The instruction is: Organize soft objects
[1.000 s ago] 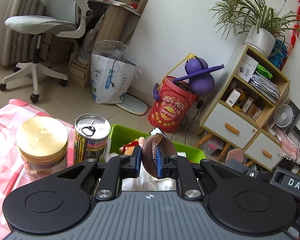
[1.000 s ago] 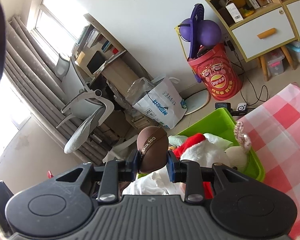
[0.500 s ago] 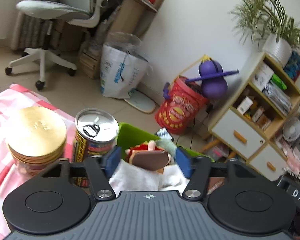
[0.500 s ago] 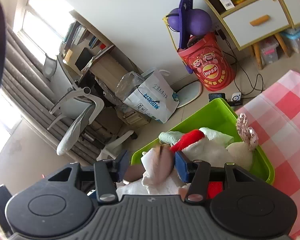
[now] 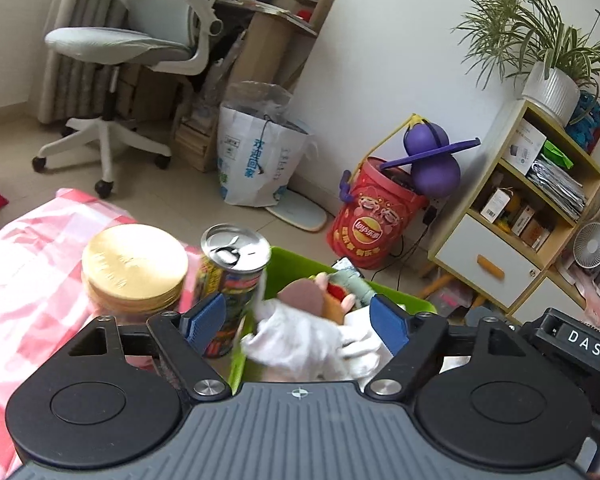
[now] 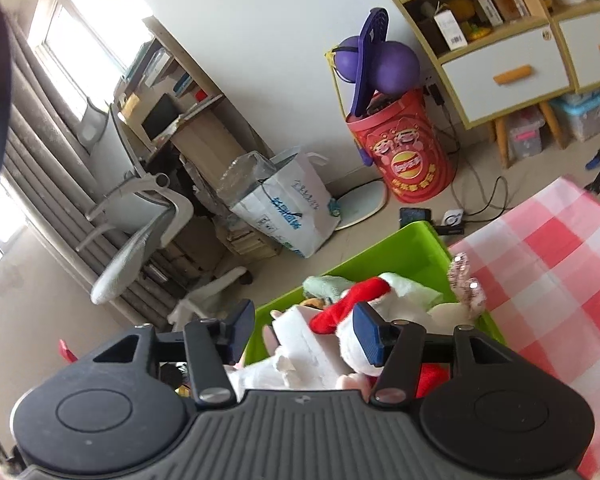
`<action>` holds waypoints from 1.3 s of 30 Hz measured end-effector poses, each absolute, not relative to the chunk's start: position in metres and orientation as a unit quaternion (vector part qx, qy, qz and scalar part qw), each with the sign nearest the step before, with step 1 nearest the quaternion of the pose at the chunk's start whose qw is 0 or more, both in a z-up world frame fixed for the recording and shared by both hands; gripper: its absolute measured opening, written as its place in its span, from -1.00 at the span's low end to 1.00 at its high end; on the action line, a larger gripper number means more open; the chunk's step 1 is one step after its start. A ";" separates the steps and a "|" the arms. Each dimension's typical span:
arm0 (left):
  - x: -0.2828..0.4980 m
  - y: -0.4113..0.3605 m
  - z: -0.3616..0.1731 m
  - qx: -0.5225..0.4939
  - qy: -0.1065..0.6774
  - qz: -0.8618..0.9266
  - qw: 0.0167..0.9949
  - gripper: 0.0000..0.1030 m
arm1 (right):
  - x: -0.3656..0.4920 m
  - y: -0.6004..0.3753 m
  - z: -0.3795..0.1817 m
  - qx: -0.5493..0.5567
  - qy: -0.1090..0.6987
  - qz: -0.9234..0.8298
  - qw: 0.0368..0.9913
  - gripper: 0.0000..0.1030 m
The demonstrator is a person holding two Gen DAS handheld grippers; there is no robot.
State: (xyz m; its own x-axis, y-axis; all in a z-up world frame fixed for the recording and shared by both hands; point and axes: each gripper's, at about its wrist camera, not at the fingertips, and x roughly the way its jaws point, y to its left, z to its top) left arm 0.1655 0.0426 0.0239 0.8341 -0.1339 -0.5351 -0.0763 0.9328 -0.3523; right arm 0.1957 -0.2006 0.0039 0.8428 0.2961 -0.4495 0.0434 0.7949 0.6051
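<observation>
From the left wrist view, we see our left gripper (image 5: 296,318) with its blue pads spread wide and still opening; nothing is pressed between them. Just beyond and between the fingers lies the brown egg-shaped soft toy (image 5: 302,294), resting on a white plush (image 5: 300,344) inside the bright green plastic bin (image 5: 300,266). Other soft things, red and pale green, crowd the bin past the toy. To the left of the left finger stands a printed drink can with a silver pull-tab top (image 5: 232,276), touching or nearly touching the bin's wall, and further left a jar with a gold lid (image 5: 134,268), both on the table with its red-and-white checked cloth (image 5: 32,292).

From the right wrist view, our right gripper (image 6: 304,332) also holds its pads apart, opening, clamped on nothing. Between and ahead of its fingers sits a white block-like soft item (image 6: 300,332) in the same green bin (image 6: 380,258), with a red-and-white plush (image 6: 356,300) by the right finger and a pale sequinned toy (image 6: 466,284) further right at the bin's edge. The checked cloth (image 6: 552,280) spreads to the right.
</observation>
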 end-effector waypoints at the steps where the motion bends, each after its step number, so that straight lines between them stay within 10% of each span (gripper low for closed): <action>1: 0.163 0.044 0.023 -0.179 0.289 -0.013 0.940 0.53 | 0.194 -0.200 0.005 0.307 0.272 0.067 0.910 -0.36; 39: 0.062 0.034 0.002 -0.013 0.385 -0.013 0.923 0.66 | 0.072 -0.170 0.003 0.132 0.383 0.039 0.913 -0.36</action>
